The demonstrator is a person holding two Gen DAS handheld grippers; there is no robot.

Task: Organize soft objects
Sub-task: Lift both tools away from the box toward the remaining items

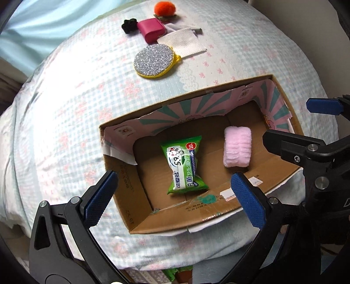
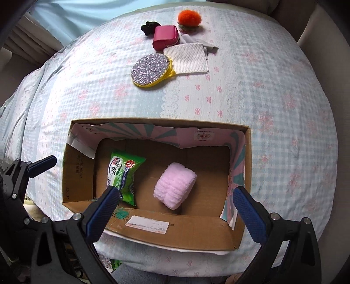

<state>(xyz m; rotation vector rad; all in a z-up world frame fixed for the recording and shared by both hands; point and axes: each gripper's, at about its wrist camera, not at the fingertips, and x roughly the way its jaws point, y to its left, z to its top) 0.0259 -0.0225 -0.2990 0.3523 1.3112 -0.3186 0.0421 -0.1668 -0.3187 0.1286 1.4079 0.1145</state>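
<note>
Wipes (image 1: 184, 165) and pink towel roll (image 2: 174, 185) lie in the box (image 2: 175, 237); sponge (image 2: 149, 71), cloth (image 2: 188, 58), pouch (image 2: 164, 37), pompom (image 2: 189, 18) wait near the bed's far edge; both grippers' fingers (image 2: 248, 213) apart, empty.

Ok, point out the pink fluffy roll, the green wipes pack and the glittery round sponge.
pink fluffy roll (image 2: 175, 185), right wrist view, top middle.
green wipes pack (image 1: 183, 166), left wrist view, printed front.
glittery round sponge (image 2: 149, 70), right wrist view, silver face.

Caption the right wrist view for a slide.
Open right tool above cardboard box holding pink plush roll and green wipes pack.
</note>
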